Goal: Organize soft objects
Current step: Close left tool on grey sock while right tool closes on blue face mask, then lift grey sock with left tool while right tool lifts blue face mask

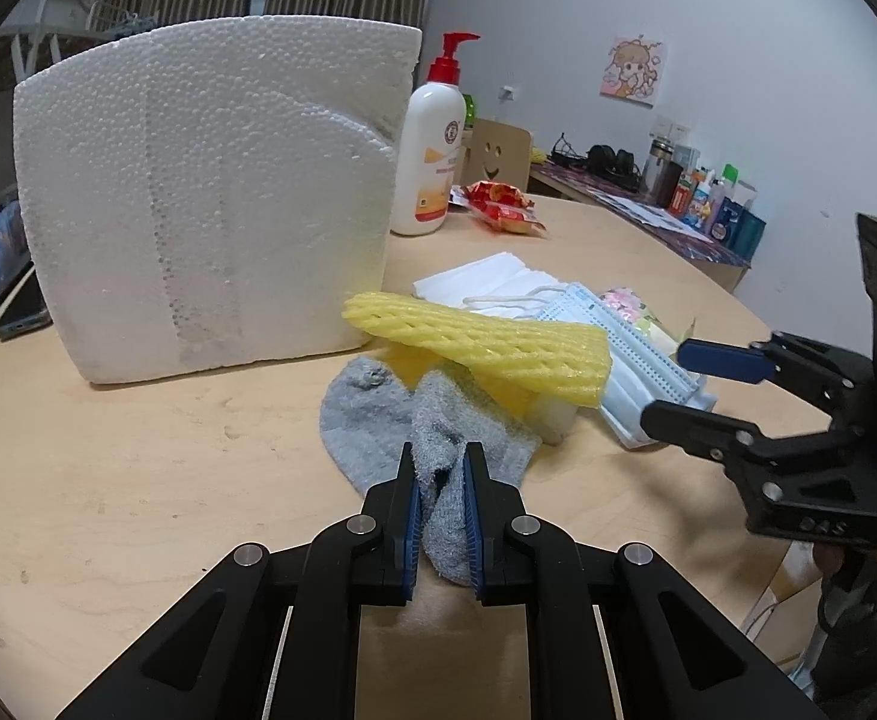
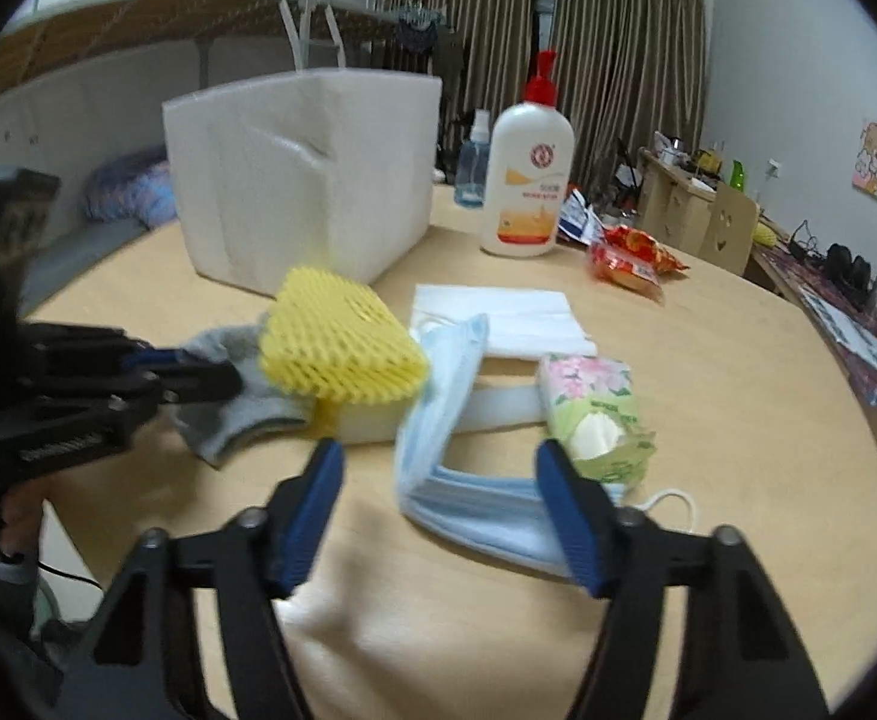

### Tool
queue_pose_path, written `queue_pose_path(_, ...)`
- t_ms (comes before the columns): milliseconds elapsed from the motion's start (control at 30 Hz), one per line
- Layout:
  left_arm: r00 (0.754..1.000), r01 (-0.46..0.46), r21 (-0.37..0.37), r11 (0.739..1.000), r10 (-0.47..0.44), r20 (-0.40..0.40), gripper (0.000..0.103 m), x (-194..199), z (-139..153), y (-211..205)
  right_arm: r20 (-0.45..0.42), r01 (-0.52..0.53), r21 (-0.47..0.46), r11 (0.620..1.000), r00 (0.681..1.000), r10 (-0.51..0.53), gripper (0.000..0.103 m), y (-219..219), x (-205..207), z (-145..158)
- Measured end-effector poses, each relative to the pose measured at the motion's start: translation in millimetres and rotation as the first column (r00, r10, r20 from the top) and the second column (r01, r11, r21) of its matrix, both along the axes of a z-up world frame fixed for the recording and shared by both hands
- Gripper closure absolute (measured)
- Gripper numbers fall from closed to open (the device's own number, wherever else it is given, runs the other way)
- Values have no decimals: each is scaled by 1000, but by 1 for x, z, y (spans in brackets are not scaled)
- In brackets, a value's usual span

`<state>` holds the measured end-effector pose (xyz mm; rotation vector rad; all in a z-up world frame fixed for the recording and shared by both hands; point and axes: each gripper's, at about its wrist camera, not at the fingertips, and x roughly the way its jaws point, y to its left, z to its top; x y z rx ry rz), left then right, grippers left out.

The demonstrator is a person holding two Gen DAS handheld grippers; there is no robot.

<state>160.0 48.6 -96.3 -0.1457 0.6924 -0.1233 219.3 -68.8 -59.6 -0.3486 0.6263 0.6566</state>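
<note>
A grey sock [image 1: 372,420] lies on the round wooden table [image 1: 138,480], and my left gripper [image 1: 441,468] is shut on a bunched fold of it. Over the sock's far side rests a yellow foam net [image 1: 486,342] on a yellow and white sponge [image 2: 366,420]. To the right lies a stack of blue face masks [image 2: 468,498]. My right gripper [image 2: 438,474] stands open around the masks: the right pad is at their edge, the left one apart from them. The right wrist view shows the left gripper [image 2: 210,369] on the sock [image 2: 228,414].
A tall white styrofoam block [image 1: 210,198] stands behind the pile. A lotion pump bottle [image 1: 432,144], a red snack packet [image 1: 504,207], folded white tissues [image 2: 510,312] and a flowered tissue pack [image 2: 594,408] lie beyond. A phone [image 1: 24,312] sits at the left edge.
</note>
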Motion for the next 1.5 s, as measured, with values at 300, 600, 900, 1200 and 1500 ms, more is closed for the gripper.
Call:
queue_pose_path(300,1000,25,-18,1000,-25,2,90,-2,1,2,-24,-73,-145,987,997,70,68,17,-2,-9)
queue_pose_path(600,999,34,-23,999,-34,18,90,-7,3,0,-43,-99,-182,978,995,92,79,21,1,-15)
queue_pose_path(900,997,22,-23,1000,-20,73,90,-17,19,7,-80,-88,-36,995,993,85,88,3,0,-5)
queue_pose_path(1200,987,-4,12,1000,2,161,90,-36,50,6,-29,-45,141,989,998,50,87,-25,-13,27)
queue_pose_path(1500,965,-43,78,996,22,260,90,-60,79,-10,48,-40,233,972,998,30,87,-40,-28,54)
